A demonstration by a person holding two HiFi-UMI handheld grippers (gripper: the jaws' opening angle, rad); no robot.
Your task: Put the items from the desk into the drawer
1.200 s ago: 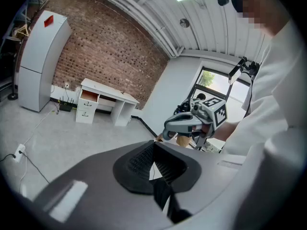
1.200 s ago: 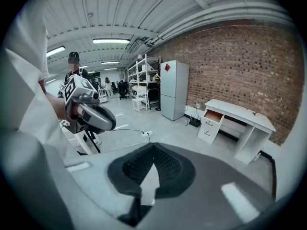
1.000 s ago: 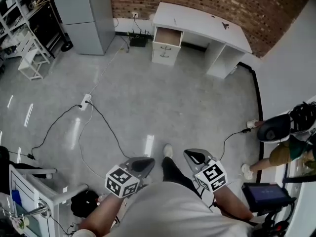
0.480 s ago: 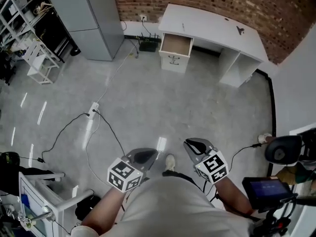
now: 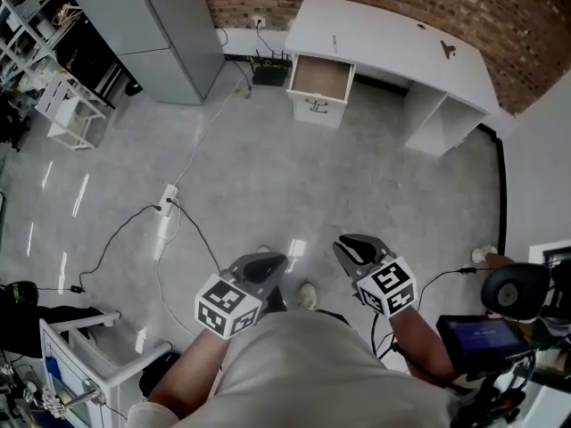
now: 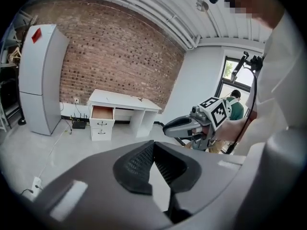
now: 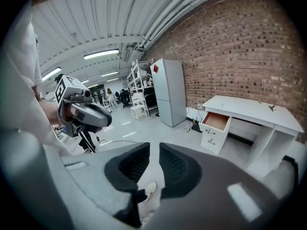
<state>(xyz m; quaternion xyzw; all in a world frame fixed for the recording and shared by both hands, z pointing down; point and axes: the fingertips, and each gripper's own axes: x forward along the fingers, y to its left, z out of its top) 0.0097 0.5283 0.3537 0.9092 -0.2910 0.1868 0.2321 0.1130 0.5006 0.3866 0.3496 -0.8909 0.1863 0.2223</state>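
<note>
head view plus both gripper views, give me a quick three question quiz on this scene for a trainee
1. True or false: the top drawer of the white desk stands open.
2. What does the left tool hold? A a pen; B nothing; C a cable.
3. Fill in: in the head view, the tall grey cabinet stands to the desk's ___.
Key: 1 true; 2 B; 3 left.

readable text: none | red label (image 6: 36, 34) on grey cabinet (image 6: 41, 90): too small to read
</note>
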